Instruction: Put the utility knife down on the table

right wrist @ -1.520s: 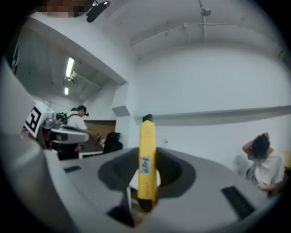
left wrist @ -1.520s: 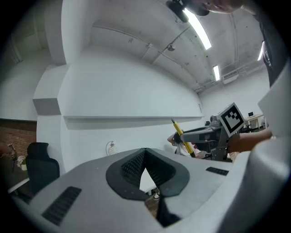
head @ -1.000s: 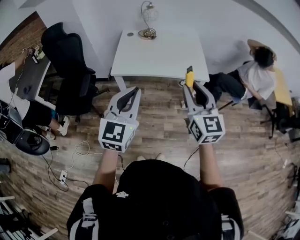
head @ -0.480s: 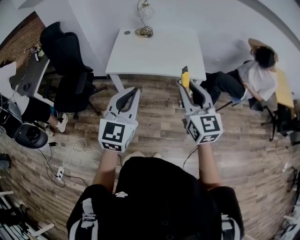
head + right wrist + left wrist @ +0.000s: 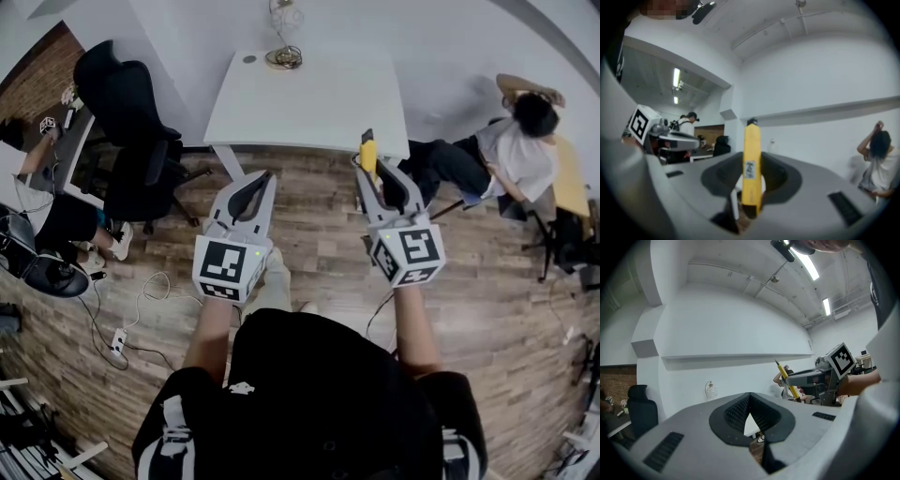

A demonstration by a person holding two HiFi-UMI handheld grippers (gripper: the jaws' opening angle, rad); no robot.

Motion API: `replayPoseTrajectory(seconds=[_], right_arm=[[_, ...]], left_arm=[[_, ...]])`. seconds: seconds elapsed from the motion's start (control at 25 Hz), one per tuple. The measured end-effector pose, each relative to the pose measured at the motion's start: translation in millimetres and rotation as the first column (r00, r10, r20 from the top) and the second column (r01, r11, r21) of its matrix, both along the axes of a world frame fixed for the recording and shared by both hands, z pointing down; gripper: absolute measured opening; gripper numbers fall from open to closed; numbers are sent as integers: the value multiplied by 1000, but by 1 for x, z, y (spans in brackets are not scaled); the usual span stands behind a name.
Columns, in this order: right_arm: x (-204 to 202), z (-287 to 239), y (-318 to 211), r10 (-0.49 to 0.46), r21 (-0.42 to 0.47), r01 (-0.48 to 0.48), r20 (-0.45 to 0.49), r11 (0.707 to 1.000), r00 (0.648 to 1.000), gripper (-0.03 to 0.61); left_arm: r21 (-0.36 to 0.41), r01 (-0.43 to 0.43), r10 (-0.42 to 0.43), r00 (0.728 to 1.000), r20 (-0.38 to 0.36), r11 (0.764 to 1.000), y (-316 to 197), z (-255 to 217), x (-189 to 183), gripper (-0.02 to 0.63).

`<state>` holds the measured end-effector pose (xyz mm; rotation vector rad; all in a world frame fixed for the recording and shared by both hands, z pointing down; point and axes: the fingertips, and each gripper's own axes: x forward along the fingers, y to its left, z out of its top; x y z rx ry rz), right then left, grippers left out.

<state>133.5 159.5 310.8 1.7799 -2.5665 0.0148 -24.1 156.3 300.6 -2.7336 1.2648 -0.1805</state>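
The yellow utility knife (image 5: 369, 152) stands upright between the jaws of my right gripper (image 5: 373, 173), which is shut on its lower part. In the right gripper view the knife (image 5: 751, 150) rises straight up the middle, black tip on top. My left gripper (image 5: 265, 177) hovers alongside at the same height, shut and holding nothing; its fingertips meet in the left gripper view (image 5: 750, 397), where the knife (image 5: 786, 380) also shows at the right. Both grippers hang over the wooden floor just short of the white table (image 5: 309, 98).
A wire lamp-like object (image 5: 284, 42) stands at the table's far edge. A black office chair (image 5: 127, 108) is to the table's left and a seated person (image 5: 516, 141) to its right. A power strip and cables (image 5: 117, 337) lie on the floor at left.
The white table has come nearer in the head view, and both grippers have moved forward toward it. The knife stays held upright in the right gripper.
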Motion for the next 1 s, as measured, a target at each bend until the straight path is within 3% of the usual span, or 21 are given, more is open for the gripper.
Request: replayPoseTrajectory(seconds=[0.6, 1.0], right_arm=[[3, 7, -60, 19, -10, -19, -2, 1000, 1000, 137], [-3, 10, -131, 31, -24, -31, -5, 999, 1000, 137]], left_arm=[[-3, -24, 24, 1000, -11, 1000, -66, 5, 5, 20], [-15, -38, 38, 999, -16, 999, -138, 7, 0, 20]])
